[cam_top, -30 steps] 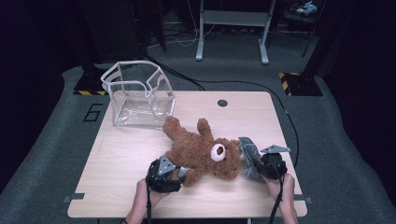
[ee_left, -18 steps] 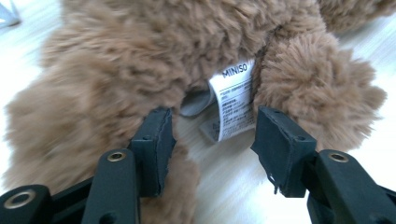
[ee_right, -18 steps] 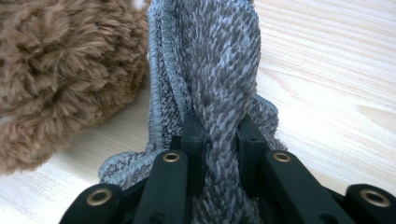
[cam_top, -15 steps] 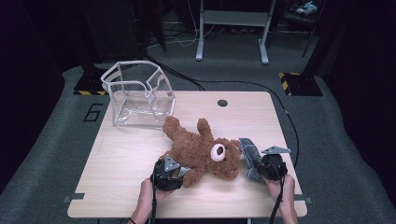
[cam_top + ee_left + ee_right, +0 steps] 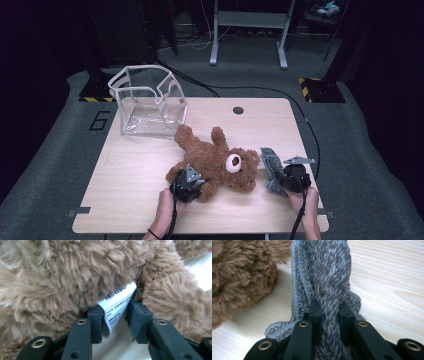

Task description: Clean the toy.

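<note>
Left tool (image 5: 113, 326): jaws had just been closing around the bear's white tag (image 5: 117, 306), one pad touching, not yet pinched.
Right tool (image 5: 331, 315): unmoved, pinching grey cloth (image 5: 327, 277).
Bear (image 5: 215, 162): same place on tabletop (image 5: 125, 170), between both tools.

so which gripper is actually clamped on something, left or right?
The right gripper: its jaws pinch the grey cloth. The left gripper has just been closing around the teddy bear's white label, with a gap left.
</note>
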A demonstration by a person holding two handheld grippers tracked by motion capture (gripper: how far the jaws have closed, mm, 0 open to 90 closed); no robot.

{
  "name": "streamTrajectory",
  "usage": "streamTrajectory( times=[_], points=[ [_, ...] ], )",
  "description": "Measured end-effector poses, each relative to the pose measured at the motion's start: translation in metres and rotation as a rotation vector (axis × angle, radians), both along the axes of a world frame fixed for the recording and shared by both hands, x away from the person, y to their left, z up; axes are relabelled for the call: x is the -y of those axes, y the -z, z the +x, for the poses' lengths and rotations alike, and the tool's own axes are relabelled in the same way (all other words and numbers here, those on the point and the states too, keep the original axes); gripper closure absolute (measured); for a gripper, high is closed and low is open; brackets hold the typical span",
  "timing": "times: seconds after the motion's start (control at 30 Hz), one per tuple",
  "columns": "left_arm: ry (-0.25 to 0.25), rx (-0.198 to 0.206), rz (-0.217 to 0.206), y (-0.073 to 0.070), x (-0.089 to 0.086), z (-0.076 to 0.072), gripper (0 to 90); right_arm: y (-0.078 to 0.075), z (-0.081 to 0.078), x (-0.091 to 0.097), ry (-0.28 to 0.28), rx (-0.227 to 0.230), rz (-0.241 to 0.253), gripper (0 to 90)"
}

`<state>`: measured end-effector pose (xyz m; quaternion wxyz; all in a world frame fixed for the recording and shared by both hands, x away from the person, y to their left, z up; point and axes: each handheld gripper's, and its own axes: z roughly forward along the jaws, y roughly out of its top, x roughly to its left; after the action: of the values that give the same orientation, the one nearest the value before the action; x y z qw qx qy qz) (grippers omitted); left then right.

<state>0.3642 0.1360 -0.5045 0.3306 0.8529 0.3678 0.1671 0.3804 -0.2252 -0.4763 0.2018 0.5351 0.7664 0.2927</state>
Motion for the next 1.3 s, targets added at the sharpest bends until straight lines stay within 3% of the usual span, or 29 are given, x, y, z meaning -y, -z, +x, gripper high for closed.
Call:
streamTrajectory(
  times=[0.17, 0.4, 0.8, 1.1, 1.3],
  points=[
    [-0.009, 0.013, -0.01, -0.003, 0.0, 0.002, 79.3, 0.0, 0.003, -0.001, 0.009, -0.006, -0.003, 77.4],
    [0.019, 0.024, -0.025, -0.011, -0.001, 0.001, 88.8, 0.001, 0.003, -0.002, 0.013, -0.009, 0.004, 77.3],
    [0.056, 0.069, -0.079, -0.037, 0.003, 0.0, 89.9, -0.002, 0.002, 0.002, 0.021, -0.006, -0.002, 77.4],
    [0.087, 0.079, -0.1, -0.059, 0.003, 0.013, 90.0, -0.003, 0.003, 0.003, 0.021, -0.002, 0.002, 77.3],
    [0.069, 0.09, -0.148, -0.074, 0.001, 0.021, 90.0, -0.005, 0.002, 0.004, 0.028, -0.004, 0.002, 77.3]
  ],
)
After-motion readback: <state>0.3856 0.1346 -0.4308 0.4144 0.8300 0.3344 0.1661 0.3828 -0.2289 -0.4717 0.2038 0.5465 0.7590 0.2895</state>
